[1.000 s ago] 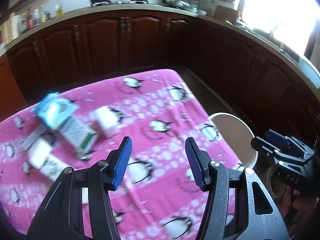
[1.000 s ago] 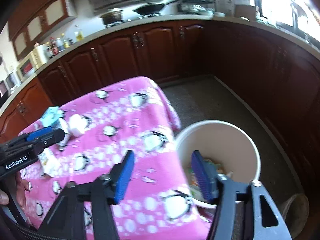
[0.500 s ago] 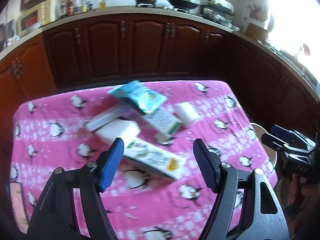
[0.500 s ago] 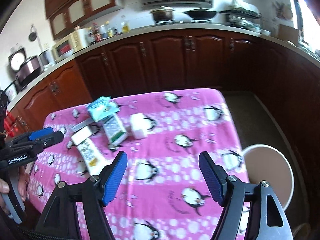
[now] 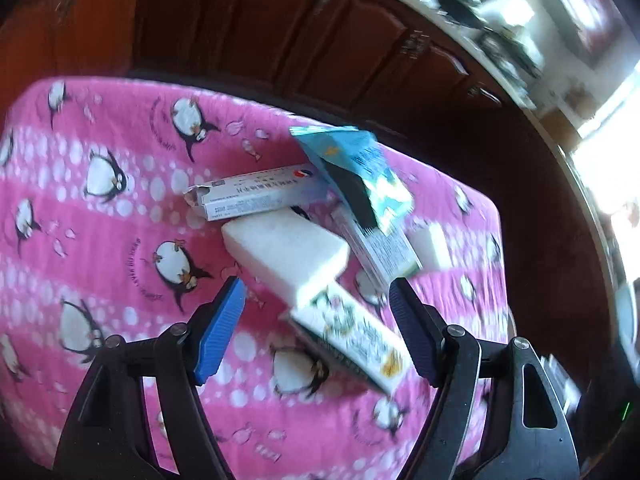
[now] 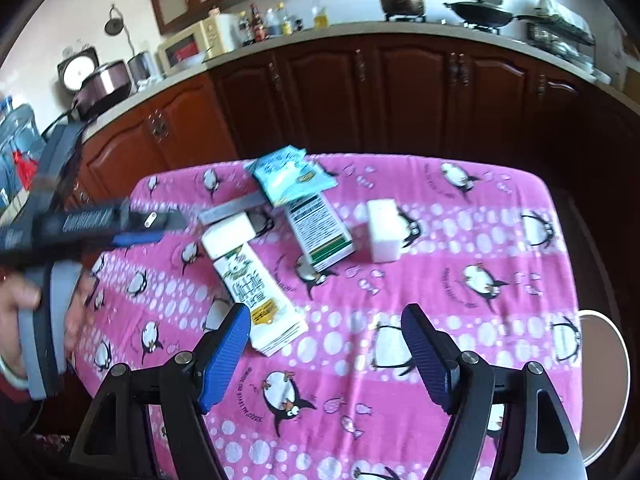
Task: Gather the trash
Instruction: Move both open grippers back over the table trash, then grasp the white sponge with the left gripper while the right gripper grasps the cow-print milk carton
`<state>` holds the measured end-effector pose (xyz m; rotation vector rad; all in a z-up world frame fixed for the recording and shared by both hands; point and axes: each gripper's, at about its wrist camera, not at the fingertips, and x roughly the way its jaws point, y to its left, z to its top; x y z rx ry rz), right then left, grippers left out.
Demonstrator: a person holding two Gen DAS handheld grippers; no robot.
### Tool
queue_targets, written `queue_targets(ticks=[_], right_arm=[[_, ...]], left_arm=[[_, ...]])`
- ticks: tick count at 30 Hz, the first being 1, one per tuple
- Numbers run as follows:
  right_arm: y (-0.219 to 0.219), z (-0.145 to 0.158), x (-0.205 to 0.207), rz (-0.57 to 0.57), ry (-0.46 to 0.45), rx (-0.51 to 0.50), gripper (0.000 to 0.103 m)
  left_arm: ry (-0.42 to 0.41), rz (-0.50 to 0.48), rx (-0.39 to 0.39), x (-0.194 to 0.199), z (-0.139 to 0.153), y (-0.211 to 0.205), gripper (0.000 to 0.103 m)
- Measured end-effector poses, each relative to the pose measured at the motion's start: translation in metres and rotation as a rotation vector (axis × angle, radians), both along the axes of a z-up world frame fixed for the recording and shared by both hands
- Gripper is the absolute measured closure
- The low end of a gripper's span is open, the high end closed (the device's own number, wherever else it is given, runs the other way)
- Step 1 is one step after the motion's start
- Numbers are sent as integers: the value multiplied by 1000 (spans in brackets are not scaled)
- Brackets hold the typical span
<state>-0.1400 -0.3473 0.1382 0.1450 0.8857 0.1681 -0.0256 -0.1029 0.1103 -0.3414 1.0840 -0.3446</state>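
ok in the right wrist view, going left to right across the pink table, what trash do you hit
white foam block at the left → long white cream-printed carton → light blue plastic packet → white box with green stripes → white foam block at the right

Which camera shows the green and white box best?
Right wrist. The green and white box lies sharp there, its top face open to view below the blue packet. In the left wrist view the box is blurred and partly under the packet.
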Motion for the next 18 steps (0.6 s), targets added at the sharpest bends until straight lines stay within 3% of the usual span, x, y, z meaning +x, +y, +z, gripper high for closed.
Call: queue_targets(ticks=[5,9,14,18], right_arm=[[3,-7,3,21,10,14,28],[0,-10,3,35,17,21,28],[-5,-18,9,35,35,37,28],[-2,-22,13,50,42,39,28]], left_arm=[[91,57,-9,35,-20,-12,24],[132,94,76,49,-33,-26,24],[128,97,158,52,-37,-31,24],[126,62,131,49,-40,-20,34]])
